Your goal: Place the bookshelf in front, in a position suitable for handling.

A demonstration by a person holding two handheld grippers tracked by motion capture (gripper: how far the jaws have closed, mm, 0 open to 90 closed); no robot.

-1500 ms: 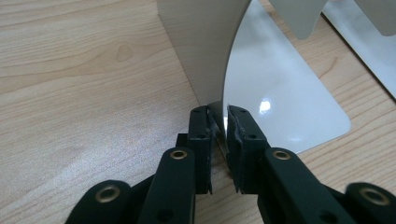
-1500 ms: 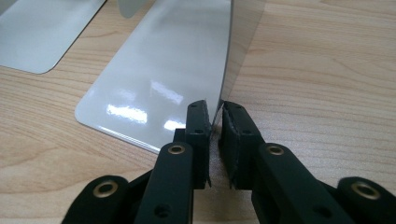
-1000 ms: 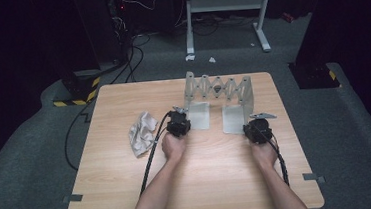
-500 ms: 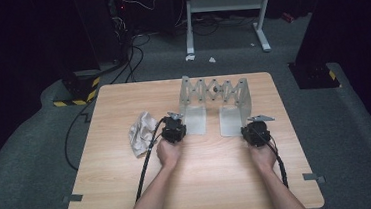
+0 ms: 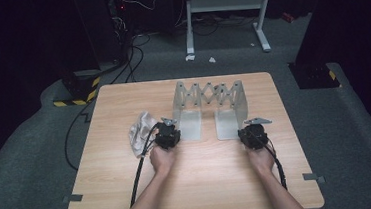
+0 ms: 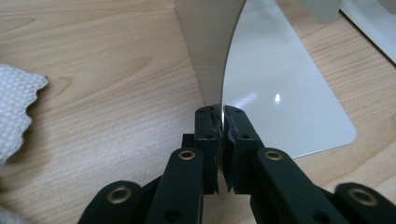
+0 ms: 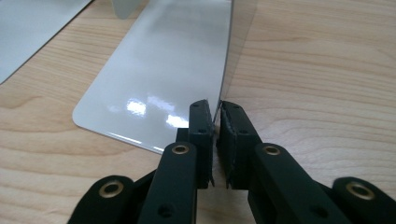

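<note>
A grey metal expanding rack (image 5: 207, 90) stands mid-table, its scissor lattice joining two L-shaped end plates. My left gripper (image 5: 168, 132) is shut on the upright edge of the left end plate (image 6: 210, 46), whose flat foot (image 6: 280, 93) lies to the right of the jaws. In the left gripper view the left gripper (image 6: 223, 114) pinches that thin sheet. My right gripper (image 5: 250, 130) is shut on the upright edge of the right end plate (image 7: 225, 56), with its glossy foot (image 7: 163, 70) to the left. In the right gripper view the right gripper (image 7: 217, 109) clamps the sheet.
A crumpled white cloth (image 5: 140, 130) lies just left of my left gripper, and its corner (image 6: 14, 107) lies on the wood in the left gripper view. The wooden table (image 5: 205, 183) has bare room in front of the hands. Cables and a stand sit on the floor beyond.
My left gripper has moved left with the left end plate, and the lattice has stretched wider. The right gripper has hardly moved.
</note>
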